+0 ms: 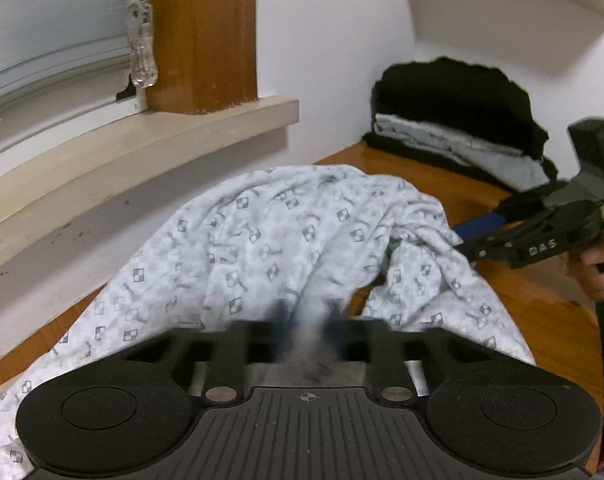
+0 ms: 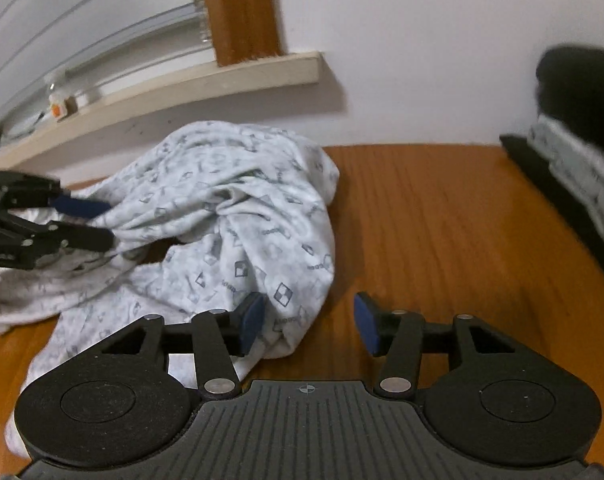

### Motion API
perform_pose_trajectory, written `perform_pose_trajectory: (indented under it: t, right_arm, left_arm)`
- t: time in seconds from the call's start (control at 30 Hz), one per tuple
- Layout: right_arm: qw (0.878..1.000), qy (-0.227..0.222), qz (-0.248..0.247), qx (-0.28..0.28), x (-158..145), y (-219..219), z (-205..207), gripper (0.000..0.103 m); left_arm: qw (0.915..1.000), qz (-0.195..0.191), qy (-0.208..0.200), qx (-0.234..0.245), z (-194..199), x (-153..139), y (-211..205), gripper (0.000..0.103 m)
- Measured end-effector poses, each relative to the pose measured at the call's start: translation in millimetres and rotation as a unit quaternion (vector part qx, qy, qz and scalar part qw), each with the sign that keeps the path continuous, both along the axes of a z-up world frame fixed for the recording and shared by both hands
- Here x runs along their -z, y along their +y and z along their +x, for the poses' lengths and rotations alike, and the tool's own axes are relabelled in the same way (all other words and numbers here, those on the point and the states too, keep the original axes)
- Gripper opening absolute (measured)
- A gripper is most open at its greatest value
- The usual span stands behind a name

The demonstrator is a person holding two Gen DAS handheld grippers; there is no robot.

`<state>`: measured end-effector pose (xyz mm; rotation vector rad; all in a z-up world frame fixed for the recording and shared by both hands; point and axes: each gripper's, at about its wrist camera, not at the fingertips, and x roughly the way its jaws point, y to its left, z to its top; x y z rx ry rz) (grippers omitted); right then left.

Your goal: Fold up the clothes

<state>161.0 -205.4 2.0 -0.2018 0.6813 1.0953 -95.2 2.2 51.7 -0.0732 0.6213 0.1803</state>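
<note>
A crumpled white garment (image 1: 270,240) with a small grey print lies heaped on the wooden table (image 2: 442,220). My left gripper (image 1: 308,320) is shut on a bunched fold of it; its fingertips are blurred. In the right wrist view the left gripper (image 2: 102,222) comes in from the left and pinches the garment (image 2: 238,208). My right gripper (image 2: 308,322) stands open low over the table at the garment's right edge, and its left pad (image 2: 252,320) touches the cloth. From the left wrist view the right gripper (image 1: 464,236) reaches the heap's right side.
A stack of folded clothes (image 1: 462,120), black and pale grey, sits at the back right against the white wall. A window sill (image 1: 142,148) runs behind the heap, with small items (image 2: 60,110) on it. A hand (image 1: 594,276) holds the right gripper.
</note>
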Motion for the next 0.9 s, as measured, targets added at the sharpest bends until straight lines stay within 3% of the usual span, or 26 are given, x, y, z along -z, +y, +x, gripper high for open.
perform_pose_trajectory:
  t: [0.03, 0.07, 0.13, 0.2, 0.3, 0.4, 0.57, 0.63, 0.7, 0.77, 0.9]
  right_arm:
    - [1.0, 0.006, 0.006, -0.002, 1.6, 4.8, 1.6, 0.046]
    - [1.0, 0.011, 0.013, -0.006, 2.4, 7.3, 4.2, 0.027]
    - [1.0, 0.006, 0.021, -0.001, 0.9, 7.4, 9.1, 0.006]
    - [1.0, 0.002, 0.029, 0.002, -1.5, 7.5, 13.5, 0.005]
    - [0.997, -0.051, 0.055, 0.018, -21.7, 4.4, 7.7, 0.004]
    - [0.988, -0.115, 0.092, 0.038, -63.6, -1.8, -3.3, 0.004]
    - [0.959, -0.246, 0.125, 0.065, -152.4, -13.7, -29.7, 0.003]
    - [0.95, -0.273, 0.134, 0.067, -183.6, -20.4, -39.8, 0.004]
    - [0.947, -0.286, 0.133, 0.062, -199.4, -26.7, -49.4, 0.004]
    - [0.954, -0.275, 0.111, 0.047, -200.0, -30.6, -56.1, 0.005]
    - [0.974, -0.224, 0.037, 0.01, -161.6, -41.3, -63.2, 0.007]
  left_arm:
    - [0.9999, 0.003, -0.01, -0.007, -5.6, -4.9, 2.2, 0.005]
    - [0.9997, 0.006, -0.02, -0.014, -11.2, -9.8, 4.5, 0.005]
    - [0.9988, 0.011, -0.04, -0.027, -22.9, -20.7, 8.8, 0.005]
    - [0.9975, 0.011, -0.061, -0.033, -36.4, -34.8, 12.9, 0.005]
    - [0.9957, 0.016, -0.085, -0.033, -54.7, -55.7, 11.7, 0.005]
    - [0.9933, 0.025, -0.109, -0.029, -66.9, -75.8, 4.9, 0.004]
    - [0.9895, 0.03, -0.141, 0.001, -76.4, -104.1, -20.2, 0.003]
    - [0.9883, 0.034, -0.148, 0.014, -78.5, -111.4, -30.6, 0.003]
    - [0.9885, 0.029, -0.146, 0.025, -80.9, -113.6, -38.3, 0.003]
    - [0.9905, 0.022, -0.132, 0.031, -81.0, -106.1, -39.5, 0.003]
    - [0.9942, -0.008, -0.1, 0.039, -76.4, -82.8, -28.6, 0.006]
